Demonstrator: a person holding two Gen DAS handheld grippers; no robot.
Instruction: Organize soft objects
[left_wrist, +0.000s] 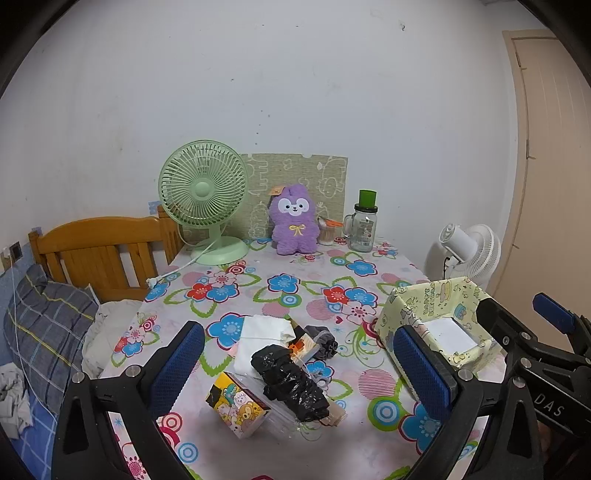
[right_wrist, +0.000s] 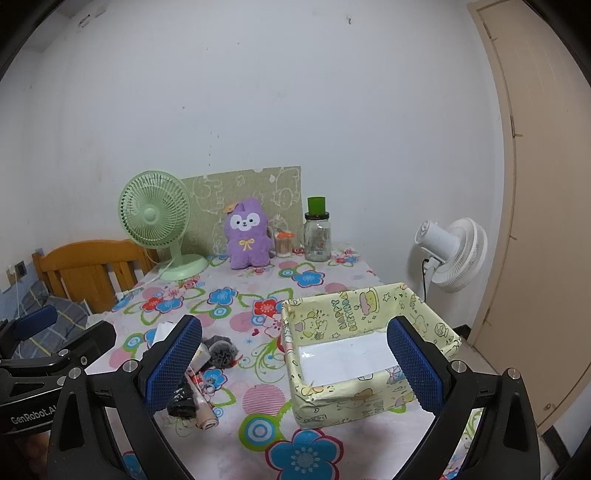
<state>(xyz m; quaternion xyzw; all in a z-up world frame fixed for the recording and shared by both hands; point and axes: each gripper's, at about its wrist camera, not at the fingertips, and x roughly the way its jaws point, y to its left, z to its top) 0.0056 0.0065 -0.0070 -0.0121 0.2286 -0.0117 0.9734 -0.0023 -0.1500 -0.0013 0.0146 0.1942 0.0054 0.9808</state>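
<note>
A heap of small things lies on the flowered tablecloth: a crumpled black plastic bag, a white tissue pack, a cartoon-printed yellow packet and a grey scrunchie. My left gripper hovers open over the heap with nothing between its fingers. To the right stands a yellow paper-wrapped box with a white bottom. My right gripper is open above the box's near left corner. A purple plush toy sits upright at the table's far edge.
At the back stand a green desk fan, a glass jar with a green lid and a small cup of sticks. A white floor fan is at the right by a door. A wooden bed headboard and pillow lie left.
</note>
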